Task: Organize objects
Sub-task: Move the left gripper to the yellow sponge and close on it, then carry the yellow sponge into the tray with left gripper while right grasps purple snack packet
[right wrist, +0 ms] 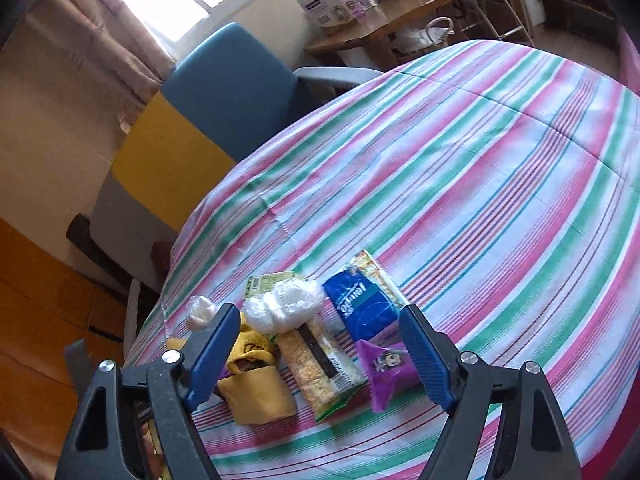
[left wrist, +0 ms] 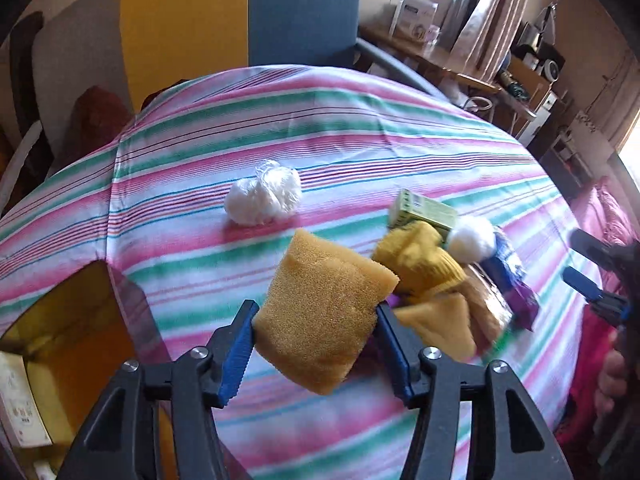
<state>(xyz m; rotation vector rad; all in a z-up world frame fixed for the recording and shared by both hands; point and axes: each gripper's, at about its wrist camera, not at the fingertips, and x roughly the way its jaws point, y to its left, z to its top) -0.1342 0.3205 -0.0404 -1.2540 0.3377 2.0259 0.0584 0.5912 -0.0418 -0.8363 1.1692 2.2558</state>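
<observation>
While the left gripper (left wrist: pixel 316 332) clamps the yellow sponge (left wrist: pixel 324 316) aloft, the cardboard box (left wrist: pixel 76 344) lies lower-left; the right gripper (right wrist: pixel 316 348) hovers wide open, empty.

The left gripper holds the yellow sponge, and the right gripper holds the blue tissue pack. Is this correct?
Not fully. The right wrist view shows the right gripper open and empty above the blue tissue pack, which lies on the cloth. The left gripper does hold the yellow sponge.
</observation>
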